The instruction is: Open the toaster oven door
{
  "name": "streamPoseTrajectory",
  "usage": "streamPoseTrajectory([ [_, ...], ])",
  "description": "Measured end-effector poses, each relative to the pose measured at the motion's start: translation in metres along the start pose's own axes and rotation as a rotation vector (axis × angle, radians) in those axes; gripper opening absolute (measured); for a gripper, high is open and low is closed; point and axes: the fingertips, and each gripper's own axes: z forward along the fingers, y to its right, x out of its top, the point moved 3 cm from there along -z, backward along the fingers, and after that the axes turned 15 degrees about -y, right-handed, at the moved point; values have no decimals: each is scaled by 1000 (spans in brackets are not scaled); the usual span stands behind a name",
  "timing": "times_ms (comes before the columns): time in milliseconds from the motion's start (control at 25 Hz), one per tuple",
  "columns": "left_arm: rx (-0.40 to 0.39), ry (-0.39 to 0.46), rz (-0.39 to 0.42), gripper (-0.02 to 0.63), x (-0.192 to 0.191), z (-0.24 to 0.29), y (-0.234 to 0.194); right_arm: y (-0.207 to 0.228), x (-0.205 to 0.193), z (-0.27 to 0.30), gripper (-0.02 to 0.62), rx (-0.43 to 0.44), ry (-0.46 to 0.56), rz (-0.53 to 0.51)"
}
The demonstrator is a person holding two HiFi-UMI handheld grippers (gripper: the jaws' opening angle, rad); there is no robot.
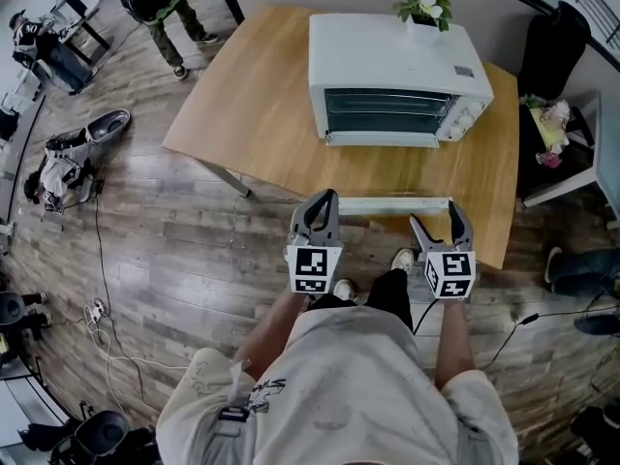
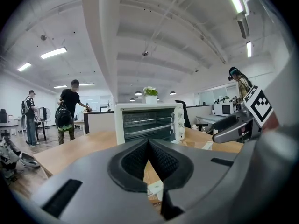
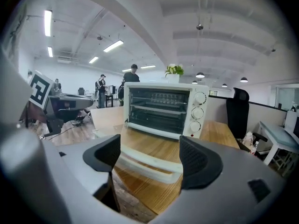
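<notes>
A white toaster oven (image 1: pixel 392 66) stands at the far side of the wooden table (image 1: pixel 252 114). Its glass door hangs open and lies flat toward me, and the white handle bar (image 1: pixel 392 204) sits near the table's front edge. My left gripper (image 1: pixel 323 198) is shut with nothing in it, just left of the handle's end. My right gripper (image 1: pixel 436 217) is open just behind the handle's right end. In the right gripper view the handle (image 3: pixel 145 164) lies ahead between the open jaws of the right gripper (image 3: pixel 149 154), apart from both. The left gripper view shows the left gripper (image 2: pixel 148 146) with the oven (image 2: pixel 148 122) beyond it.
A potted plant (image 1: pixel 424 6) sits on top of the oven, and the control knobs (image 1: pixel 465 119) are on its right side. A black chair (image 1: pixel 554 46) and a small side table (image 1: pixel 557 134) stand to the right. People and gear (image 1: pixel 63 168) occupy the floor at far left.
</notes>
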Motion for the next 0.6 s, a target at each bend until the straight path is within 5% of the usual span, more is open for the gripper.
streamPoseTrajectory([
  [600,85,201,35,15,85,-27,-38,29,105,-55,407,-78,277,-42],
])
